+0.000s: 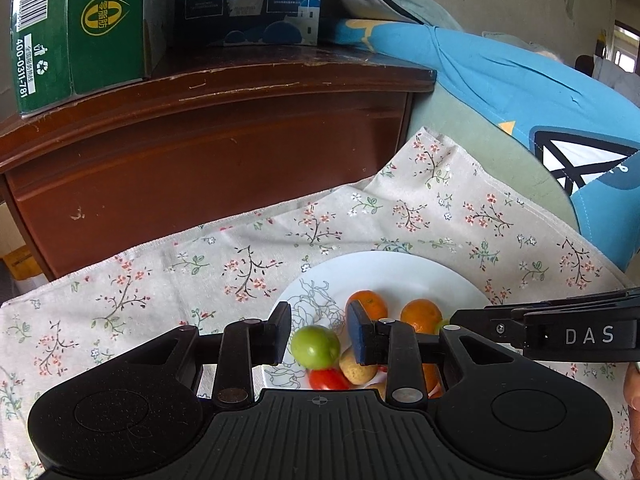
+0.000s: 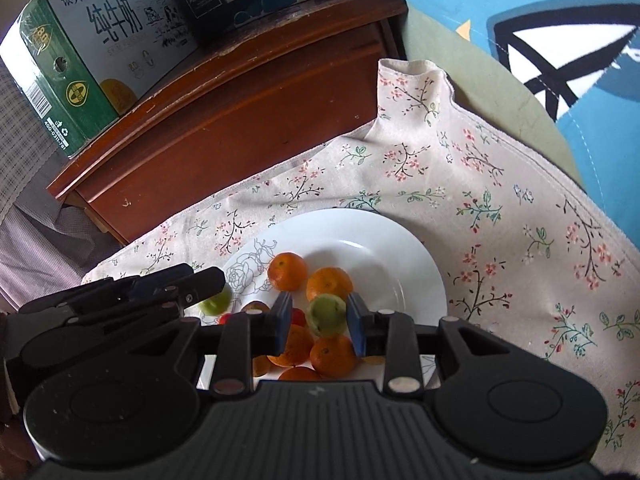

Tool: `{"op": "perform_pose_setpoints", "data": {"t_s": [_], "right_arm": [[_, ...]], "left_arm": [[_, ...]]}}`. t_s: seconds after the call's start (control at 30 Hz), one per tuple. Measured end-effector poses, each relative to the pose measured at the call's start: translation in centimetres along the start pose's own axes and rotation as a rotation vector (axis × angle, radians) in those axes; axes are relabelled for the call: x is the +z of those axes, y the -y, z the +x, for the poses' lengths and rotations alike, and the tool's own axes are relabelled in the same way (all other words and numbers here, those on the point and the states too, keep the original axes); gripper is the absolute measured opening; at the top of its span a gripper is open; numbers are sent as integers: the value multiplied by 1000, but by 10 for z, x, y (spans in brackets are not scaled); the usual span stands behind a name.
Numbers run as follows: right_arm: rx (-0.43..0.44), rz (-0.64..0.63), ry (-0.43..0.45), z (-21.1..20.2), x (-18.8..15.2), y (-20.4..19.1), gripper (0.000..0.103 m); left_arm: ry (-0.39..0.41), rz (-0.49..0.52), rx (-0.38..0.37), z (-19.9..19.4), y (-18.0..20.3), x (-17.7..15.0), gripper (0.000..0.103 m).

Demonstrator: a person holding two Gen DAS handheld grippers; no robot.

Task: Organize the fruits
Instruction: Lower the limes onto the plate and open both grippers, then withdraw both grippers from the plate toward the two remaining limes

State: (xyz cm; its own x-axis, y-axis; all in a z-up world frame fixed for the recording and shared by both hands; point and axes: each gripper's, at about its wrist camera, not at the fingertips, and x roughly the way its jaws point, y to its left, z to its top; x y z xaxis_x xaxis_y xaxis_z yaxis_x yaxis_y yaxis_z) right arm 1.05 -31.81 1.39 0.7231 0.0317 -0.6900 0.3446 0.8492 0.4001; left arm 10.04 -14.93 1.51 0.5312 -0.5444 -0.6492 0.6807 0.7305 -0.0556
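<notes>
A white plate [image 1: 400, 260] [image 2: 400, 248] lies on a floral cloth [image 1: 160, 280] [image 2: 520, 220] and holds several oranges [image 1: 422, 316] [image 2: 287, 271], a red tomato [image 1: 328, 378] and a tan fruit [image 1: 356, 366]. My left gripper [image 1: 319, 314] is low over the plate's near side. A green fruit [image 1: 315, 346] sits between its jaws against the left pad, with a sliver of plate showing before the right pad. My right gripper [image 2: 320, 300] has another green fruit [image 2: 326, 314] between its jaws against the right pad, apart from the left pad. Both grippers stand slightly open, side by side.
A dark wooden cabinet [image 1: 200, 152] [image 2: 240, 112] stands just behind the cloth, with a green carton [image 1: 80, 32] [image 2: 80, 60] and a blue carton [image 1: 248, 0] on top. Blue bedding [image 1: 540, 92] [image 2: 560, 20] lies to the right. A hand [image 1: 632, 396] shows at the right edge.
</notes>
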Motion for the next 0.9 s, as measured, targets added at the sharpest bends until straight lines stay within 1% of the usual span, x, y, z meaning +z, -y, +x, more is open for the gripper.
{"op": "perform_pose_setpoints", "data": {"t_s": [0.03,0.07,0.1,0.17,0.23,0.33,0.43,0.5,0.67,0.83,0.9], "right_arm": [[2,-2,2,0,0,0,32],[3,-3,3,-1,0,-1,32],[4,-5,3,-1,0,-1,32],[8,-12,0,-1,0,-2,33],[8,-18,0,-1,0,-4,35],[9,-41,6,-4,0,-7,37],[8,-70,20,-9,-2,-11,39],[14,-85,20,-12,-4,-13,40],[23,-94,1,-17,-14,-17,41],[31,-120,-16,-21,-26,-24,41],[34,-126,-22,-22,-31,-27,43]], "left_arm": [[0,-2,3,-1,0,1,31],[0,-6,9,-2,1,2,41],[8,-14,21,-4,0,3,54],[30,-16,34,-10,1,4,62],[29,-10,40,-15,1,7,62],[8,-31,53,-21,-1,7,66],[-3,-37,65,-28,-3,4,67],[-13,-40,83,-35,-5,0,67],[-32,-42,117,-48,-7,-9,69],[-71,-49,132,-57,-11,-23,69],[-85,-53,141,-60,-12,-29,69]]}}
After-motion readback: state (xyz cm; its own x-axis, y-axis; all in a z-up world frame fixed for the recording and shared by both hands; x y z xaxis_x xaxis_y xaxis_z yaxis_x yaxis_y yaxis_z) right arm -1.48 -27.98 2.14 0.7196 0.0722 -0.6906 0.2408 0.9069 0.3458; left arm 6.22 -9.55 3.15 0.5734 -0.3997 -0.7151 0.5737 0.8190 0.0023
